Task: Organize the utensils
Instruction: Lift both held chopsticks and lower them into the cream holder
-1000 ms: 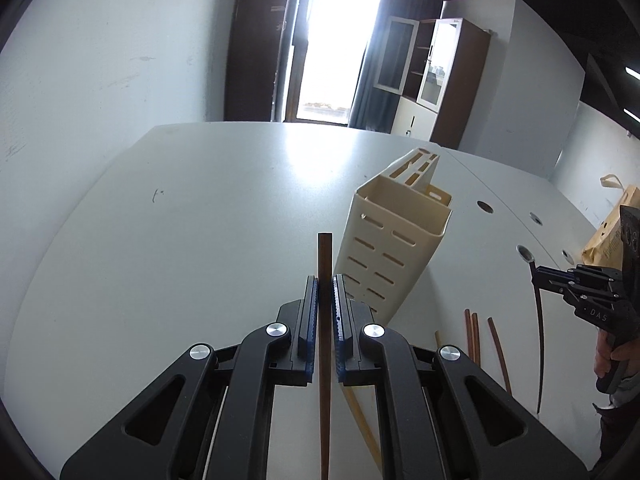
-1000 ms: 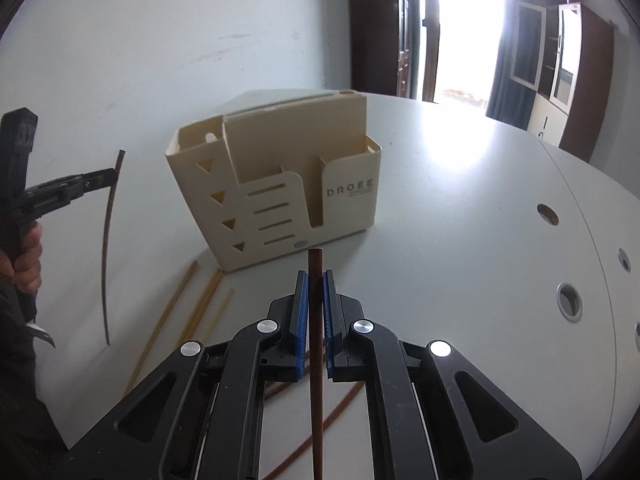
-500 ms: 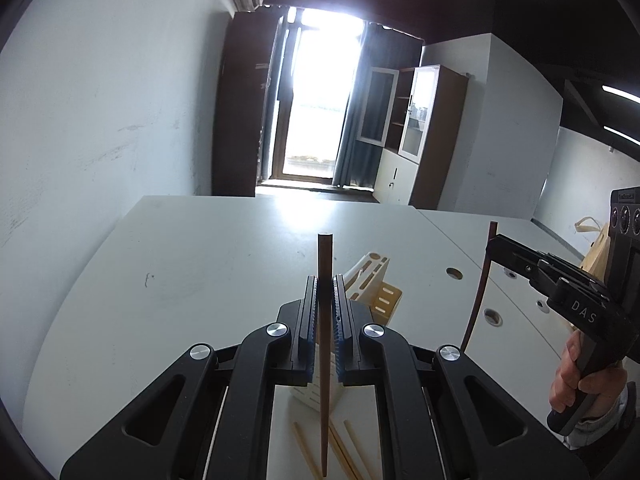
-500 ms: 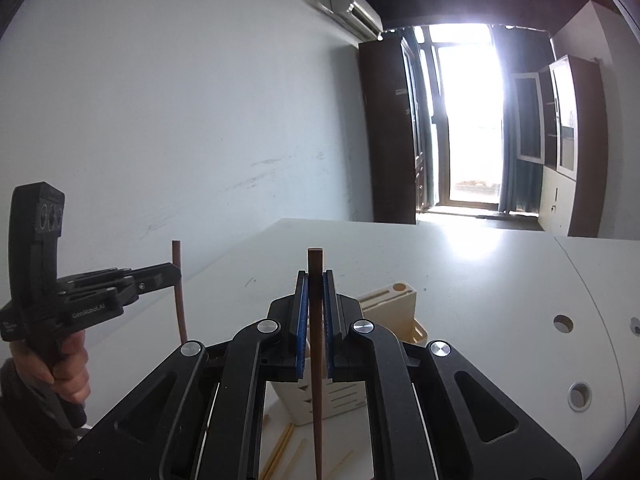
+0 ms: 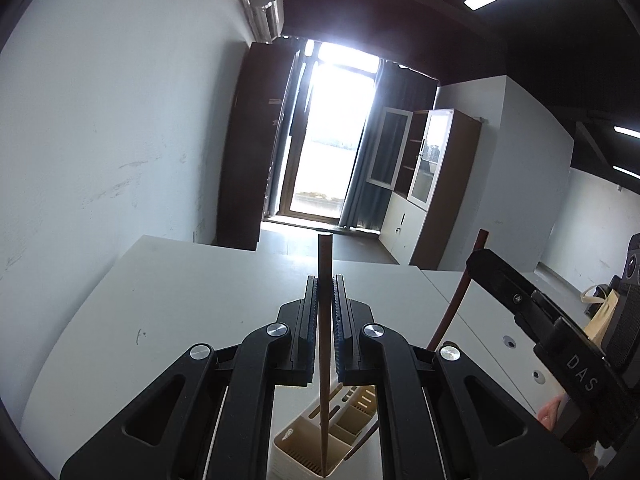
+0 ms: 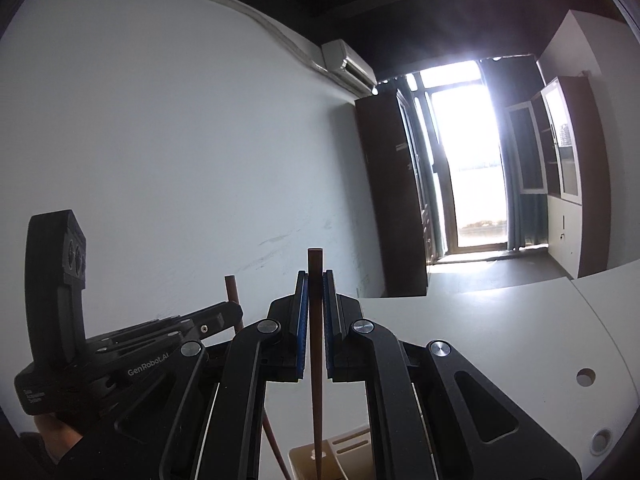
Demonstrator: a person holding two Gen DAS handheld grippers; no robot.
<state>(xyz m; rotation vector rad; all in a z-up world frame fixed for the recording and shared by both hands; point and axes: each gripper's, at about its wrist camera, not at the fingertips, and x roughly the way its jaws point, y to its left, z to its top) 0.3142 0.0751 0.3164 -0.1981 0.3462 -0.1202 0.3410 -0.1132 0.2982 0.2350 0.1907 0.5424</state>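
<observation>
My left gripper (image 5: pixel 325 280) is shut on a dark brown chopstick (image 5: pixel 323 380) held upright; its tip reaches into a compartment of the cream utensil holder (image 5: pixel 304 444) below. My right gripper (image 6: pixel 316 276) is shut on a second dark brown chopstick (image 6: pixel 317 380), upright, its tip over the holder (image 6: pixel 320 460). The right gripper (image 5: pixel 476 258) with its chopstick (image 5: pixel 456 304) shows at the right of the left wrist view. The left gripper (image 6: pixel 236 312) and its chopstick (image 6: pixel 231 288) show at the left of the right wrist view.
The white table (image 5: pixel 180 308) stretches ahead, with round cable holes (image 6: pixel 585 377) on its right part. A white wall (image 5: pixel 100 140) runs along the left. A bright doorway and cabinets (image 5: pixel 424 184) stand beyond the table.
Both grippers have risen and tilted up, with the chopsticks still held. The holder has dropped to the bottom of both views, and the two grippers have come closer together above it.
</observation>
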